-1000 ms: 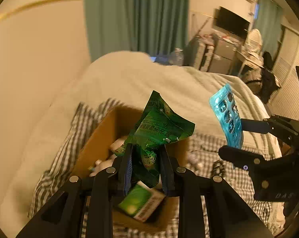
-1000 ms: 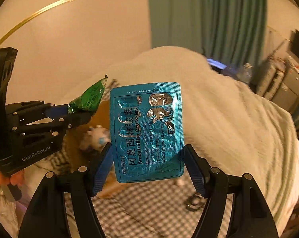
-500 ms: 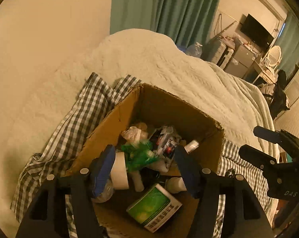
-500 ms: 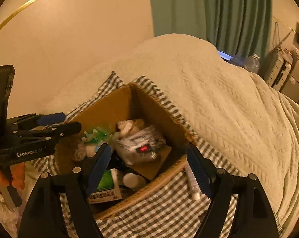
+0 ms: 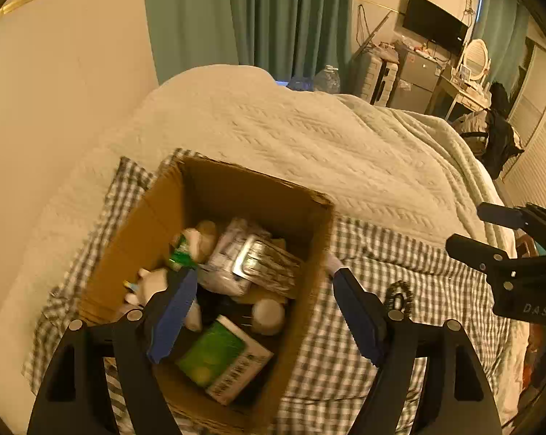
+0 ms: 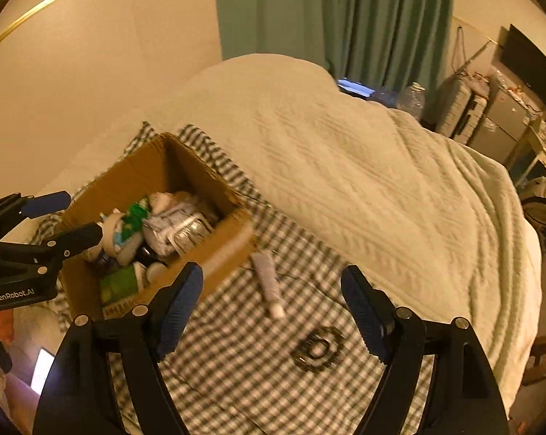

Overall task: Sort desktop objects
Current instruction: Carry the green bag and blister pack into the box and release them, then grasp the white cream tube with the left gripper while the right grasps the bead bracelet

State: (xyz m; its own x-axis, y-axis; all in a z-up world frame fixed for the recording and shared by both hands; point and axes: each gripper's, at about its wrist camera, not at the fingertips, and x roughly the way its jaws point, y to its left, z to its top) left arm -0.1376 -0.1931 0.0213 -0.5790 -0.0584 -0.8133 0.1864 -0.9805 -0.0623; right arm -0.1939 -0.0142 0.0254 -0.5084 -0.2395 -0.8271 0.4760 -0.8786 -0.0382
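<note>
From the left wrist view, the left gripper (image 5: 264, 313) hangs over one cardboard box (image 5: 157, 217). Its jaws are opening wide and nothing is between them. One finger sits over the inside of the box and the other is past the box's right wall, above the checked cloth (image 5: 400, 253). The box is full to about half: one green and white packet (image 5: 224, 359), one silver pack (image 5: 258, 261), one white ball (image 5: 268, 316), and more things too blurry to count. One dark ring (image 5: 398, 295) lies on the cloth just right of the box. The right gripper (image 5: 490, 233) is off to the right, open and empty.

From the right wrist view, the right gripper (image 6: 273, 306) is wide open with nothing in it. Below it, the cloth has open room. One white tube (image 6: 268, 282) lies just beside the box's (image 6: 142, 166) near corner. The ring (image 6: 318, 348) lies apart from it. The left gripper (image 6: 64, 215) is at the box's left edge.
</note>
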